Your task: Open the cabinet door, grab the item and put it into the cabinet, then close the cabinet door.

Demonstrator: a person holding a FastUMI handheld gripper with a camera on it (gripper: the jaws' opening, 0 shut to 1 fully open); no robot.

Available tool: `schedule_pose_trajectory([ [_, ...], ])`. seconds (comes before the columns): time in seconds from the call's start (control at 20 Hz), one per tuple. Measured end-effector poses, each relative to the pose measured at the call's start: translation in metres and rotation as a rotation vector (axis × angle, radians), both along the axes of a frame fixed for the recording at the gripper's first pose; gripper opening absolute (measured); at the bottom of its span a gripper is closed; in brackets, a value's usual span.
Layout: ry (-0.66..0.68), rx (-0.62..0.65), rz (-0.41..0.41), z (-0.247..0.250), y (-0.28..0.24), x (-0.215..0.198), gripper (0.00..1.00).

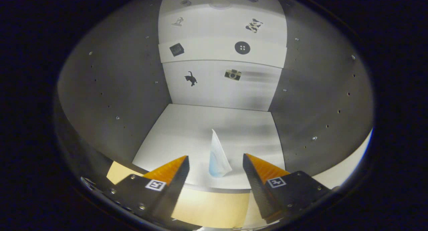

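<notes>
We've got the gripper [215,165] sitting at the mouth of the cabinet [110,90] with its fingers spread wide, nothing clamped; each finger carries a small square marker tag near its base. The item, a thin white pouch [218,157] with a pale blue tint at its lower end, stands upright and pointed on the cabinet floor [187,130], in the gap between the two fingertips and just ahead of them, touching neither finger as far as we can tell. Relative to the pouch: it sits near the front edge of the white floor, roughly centred between the grey side walls, with a light wood surface [210,207] showing below the cabinet's front lip, under the fingers. Beyond the pouch the floor runs back bare to the white rear panel [217,87]. On that panel, straight back from the pouch, we see a black cat sticker [191,78] to the left and a small camera sticker [232,74] to the right. Above those a shelf edge crosses the back, with a dark square sticker [176,49] on the left and a round black button sticker [242,47] on the right. Higher still there are two more stickers, too small for us to name. Both side walls flanking the pouch are grey, with rows of small peg holes. The door itself we can't place from here.
</notes>
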State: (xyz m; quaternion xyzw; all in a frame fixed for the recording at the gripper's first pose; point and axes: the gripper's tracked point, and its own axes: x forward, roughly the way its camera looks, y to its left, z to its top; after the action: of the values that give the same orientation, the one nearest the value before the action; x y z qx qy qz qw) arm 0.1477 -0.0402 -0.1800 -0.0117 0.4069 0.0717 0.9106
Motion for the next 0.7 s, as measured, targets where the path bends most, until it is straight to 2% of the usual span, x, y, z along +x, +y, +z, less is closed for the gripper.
schedule_pose_trajectory([
  [0.05, -0.015, -0.003, -0.008, 0.001, -0.002, 0.001, 0.99],
  [0.15, -0.055, 0.001, -0.030, 0.009, -0.004, 0.003, 0.99],
  [0.35, -0.237, 0.044, -0.079, 0.053, -0.010, 0.002, 0.98],
  [0.55, -0.428, 0.007, -0.104, 0.108, -0.019, -0.038, 0.98],
  [0.7, -0.543, 0.005, -0.148, 0.146, -0.022, -0.086, 0.98],
])
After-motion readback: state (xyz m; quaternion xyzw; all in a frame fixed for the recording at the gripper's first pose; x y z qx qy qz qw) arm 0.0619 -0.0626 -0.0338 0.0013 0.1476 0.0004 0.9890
